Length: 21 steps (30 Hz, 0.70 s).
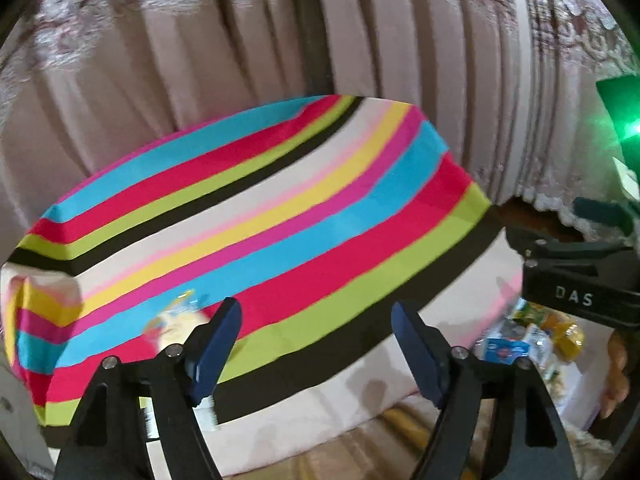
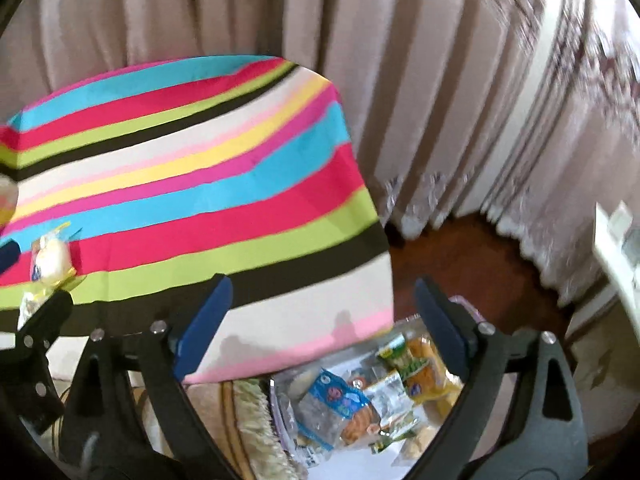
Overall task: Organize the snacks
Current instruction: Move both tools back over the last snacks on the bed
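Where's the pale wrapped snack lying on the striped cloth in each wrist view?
Left wrist: wrapped snack lower left, partly behind the left finger.
Right wrist: wrapped snack far left edge, on the red stripe.
Shared landmark: striped tablecloth.

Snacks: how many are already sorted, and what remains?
Done: many packets lie in the clear bin beside the striped table. In hand: nothing; the right gripper and left gripper are both open and empty. Left: one bun packet on the table.
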Available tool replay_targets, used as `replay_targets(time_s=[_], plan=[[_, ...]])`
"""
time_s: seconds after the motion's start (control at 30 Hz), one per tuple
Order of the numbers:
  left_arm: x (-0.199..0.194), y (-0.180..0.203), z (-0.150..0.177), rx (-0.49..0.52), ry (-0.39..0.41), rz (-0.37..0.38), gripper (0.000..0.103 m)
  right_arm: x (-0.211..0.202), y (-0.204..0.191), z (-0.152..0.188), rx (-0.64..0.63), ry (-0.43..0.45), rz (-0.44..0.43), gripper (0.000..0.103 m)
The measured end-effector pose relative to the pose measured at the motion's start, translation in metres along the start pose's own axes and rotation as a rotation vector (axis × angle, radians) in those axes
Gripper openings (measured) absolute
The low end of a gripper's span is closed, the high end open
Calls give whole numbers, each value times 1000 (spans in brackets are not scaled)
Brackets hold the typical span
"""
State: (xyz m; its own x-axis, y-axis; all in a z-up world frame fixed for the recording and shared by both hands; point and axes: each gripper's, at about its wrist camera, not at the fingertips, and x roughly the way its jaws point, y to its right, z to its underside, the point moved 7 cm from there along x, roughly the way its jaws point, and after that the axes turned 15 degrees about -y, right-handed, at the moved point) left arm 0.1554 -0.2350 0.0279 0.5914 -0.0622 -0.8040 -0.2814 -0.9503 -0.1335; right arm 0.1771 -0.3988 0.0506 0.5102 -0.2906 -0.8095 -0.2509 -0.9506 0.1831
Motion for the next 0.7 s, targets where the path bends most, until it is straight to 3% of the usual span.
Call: replay_targets(time_s=[0.1, 0.17, 0.3, 0.43, 0.53, 0.7], plan=[[-2, -21, 9, -38, -15, 87, 78, -5, -23, -2, -41, 12, -16, 93], [3, -34, 14, -86, -51, 134, 78, -4, -39, -2, -65, 1, -90, 93], [25, -80, 32, -227, -161, 139, 78, -5, -67, -3, -88, -20, -241, 93], [42, -128, 56, -391, -237, 193, 77, -3, -100, -1, -143, -35, -311, 93], [58, -162, 78, -511, -291, 226, 70, 2, -129, 4, -202, -56, -356, 93], [77, -195, 104, -573, -372, 237, 65, 9, -175, 17, -284, -108, -420, 93]])
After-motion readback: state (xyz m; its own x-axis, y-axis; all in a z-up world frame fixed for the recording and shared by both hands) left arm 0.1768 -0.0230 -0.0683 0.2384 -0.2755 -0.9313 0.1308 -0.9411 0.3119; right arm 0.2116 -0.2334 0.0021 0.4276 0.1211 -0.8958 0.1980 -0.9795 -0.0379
